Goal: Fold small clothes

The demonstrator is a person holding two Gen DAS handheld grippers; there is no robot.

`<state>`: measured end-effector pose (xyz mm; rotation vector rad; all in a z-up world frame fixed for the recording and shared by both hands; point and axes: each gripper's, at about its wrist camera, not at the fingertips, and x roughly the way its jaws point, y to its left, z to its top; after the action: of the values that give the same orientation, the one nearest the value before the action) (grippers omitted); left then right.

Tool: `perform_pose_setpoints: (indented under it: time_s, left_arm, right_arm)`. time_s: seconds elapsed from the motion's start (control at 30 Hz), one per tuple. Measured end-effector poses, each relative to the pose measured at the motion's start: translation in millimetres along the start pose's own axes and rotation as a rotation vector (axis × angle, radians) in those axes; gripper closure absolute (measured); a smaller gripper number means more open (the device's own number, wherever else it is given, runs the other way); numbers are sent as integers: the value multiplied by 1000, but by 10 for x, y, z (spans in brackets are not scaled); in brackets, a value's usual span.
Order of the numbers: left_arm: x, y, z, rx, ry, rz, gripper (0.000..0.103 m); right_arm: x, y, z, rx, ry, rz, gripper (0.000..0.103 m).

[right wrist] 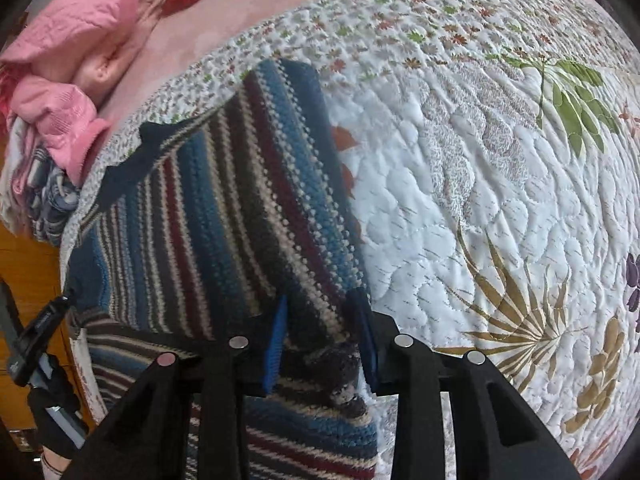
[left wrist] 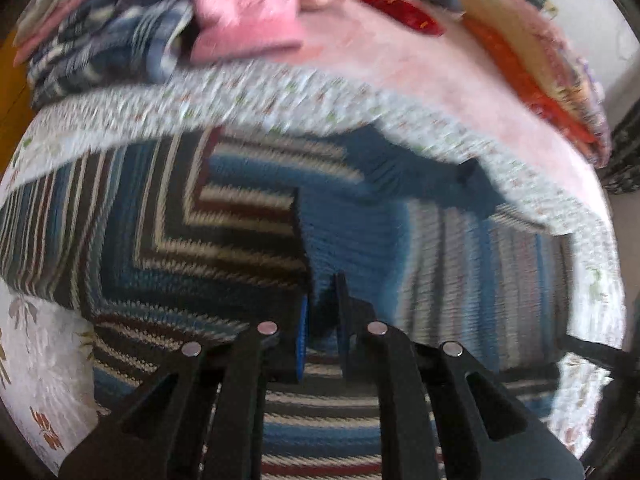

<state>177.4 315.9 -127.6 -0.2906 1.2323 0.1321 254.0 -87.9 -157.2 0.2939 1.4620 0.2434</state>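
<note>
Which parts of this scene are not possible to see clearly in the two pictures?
- Left wrist view: motion blur smears the striped sweater and the pile of clothes.
- Left wrist view: the left gripper has knit between its fingers, but the blur hides whether it truly pinches it.
- Right wrist view: the right gripper covers the sweater's near hem.
- Right wrist view: the picture edge cuts the pink garment.

sweater [right wrist: 224, 216] on quilt [right wrist: 460, 184], clothes pile [right wrist: 68, 92] behind it to the left
</note>
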Motion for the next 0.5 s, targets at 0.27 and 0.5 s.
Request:
perform_pose_setpoints:
  time_s: [0.27, 0.5]
  left_arm:
    - [-7, 374, -36, -86, 32, 7, 82]
    - [-436, 63, 6, -17, -65, -56, 77]
  right_arm:
    - [-89, 80, 56, -50, -13, -58, 69]
    - [-455, 529, 54, -151, -114, 23, 67]
